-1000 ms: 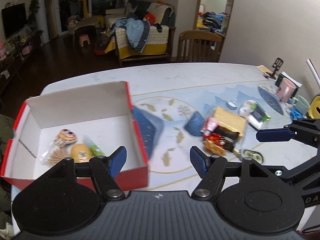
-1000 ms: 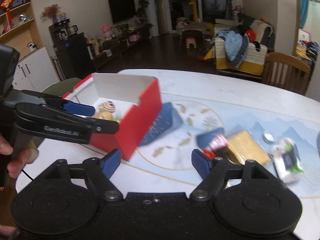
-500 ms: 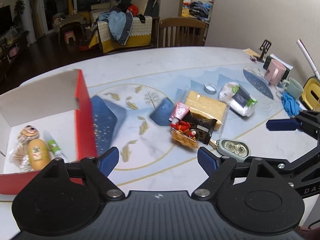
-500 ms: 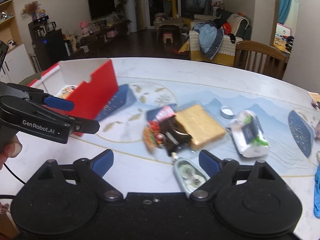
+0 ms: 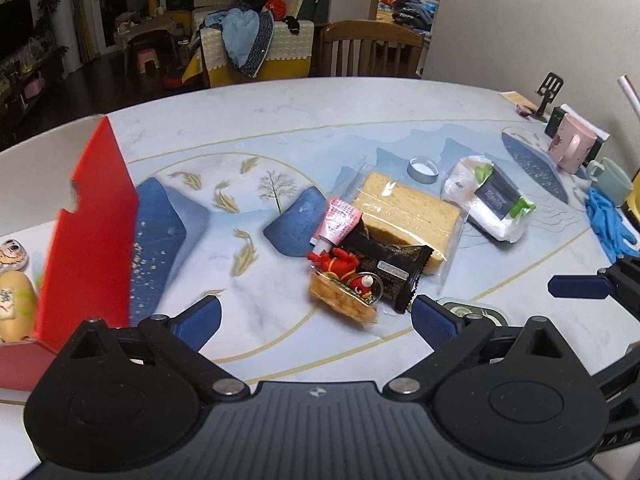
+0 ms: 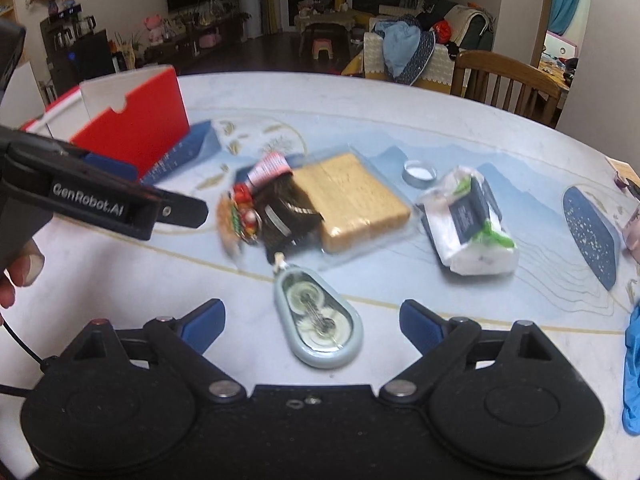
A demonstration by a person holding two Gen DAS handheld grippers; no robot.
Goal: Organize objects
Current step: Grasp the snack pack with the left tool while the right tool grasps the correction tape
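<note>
table (image 5: 304, 108): round marble top with blue print; carries everything.
box (image 5: 94, 224): one, red outside and white inside, open, at the table's left edge. Three items visible in it in the left view: a small round figure (image 5: 12, 254), a yellow oval packet (image 5: 14, 300), a green sliver I can't identify.
pile: mid-table, right of the box and apart from it. Count: one wrapped sponge cake (image 5: 404, 210), one white tissue pack with dark label (image 5: 494, 202), one black sachet (image 5: 394, 266), one pink tube (image 5: 336, 220), one red-trinket snack bag (image 5: 344, 288), one grey-green teardrop case (image 6: 316, 320), one metal lid (image 5: 423, 169).
overlaps: sachet lies on the cake's near corner; tube and snack bag touch the sachet; case sits at the near edge of the pile; lid and tissue pack lie apart.
right edge: two mugs (image 5: 570, 148), one blue glove (image 5: 608, 220), not in play by my read.
left gripper (image 5: 316, 316): jaws opening, near full spread, nothing between the pads; aimed down at the snack bag.
right gripper (image 6: 312, 320): jaws wide, holding nothing; the case sits between the pads untouched.
step: approach for next pick, box partly filled, seven items left out.
next move: likely lower each gripper further and centre the item. Case is flat and hard, so grip across its narrow sides. The bag is crinkly, pinch the bulk, not the film.
</note>
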